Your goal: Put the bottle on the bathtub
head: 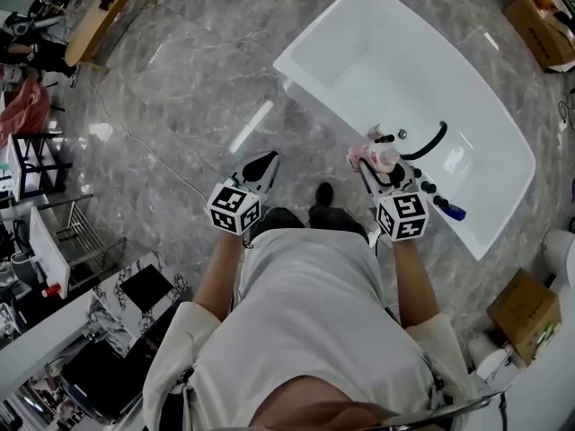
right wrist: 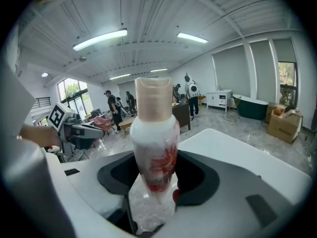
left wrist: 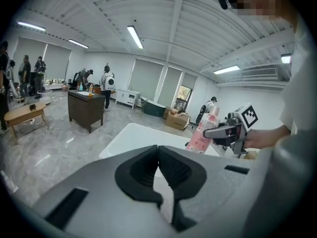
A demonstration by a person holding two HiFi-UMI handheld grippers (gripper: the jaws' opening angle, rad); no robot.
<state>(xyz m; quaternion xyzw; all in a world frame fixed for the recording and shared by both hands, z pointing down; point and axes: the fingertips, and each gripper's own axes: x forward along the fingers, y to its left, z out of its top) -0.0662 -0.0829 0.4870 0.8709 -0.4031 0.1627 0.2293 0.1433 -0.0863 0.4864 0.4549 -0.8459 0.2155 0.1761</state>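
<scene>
The right gripper (head: 375, 162) clamps the pink-and-white bottle (right wrist: 154, 138) by the bathtub (head: 503, 187) rim — the left gripper (head: 261, 163) is closed, empty.

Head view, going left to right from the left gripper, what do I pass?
The left gripper → shoe → pink bottle → blue item on the bathtub rim.

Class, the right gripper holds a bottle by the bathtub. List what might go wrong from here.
1. The right gripper grips the bottle near its base, most of it sticking out past the jaws, so it may tilt, or topple once released on the bathtub rim.
2. A black hose and a blue item lie at the rim close by; the bottle might knock them or slide into the tub.
</scene>
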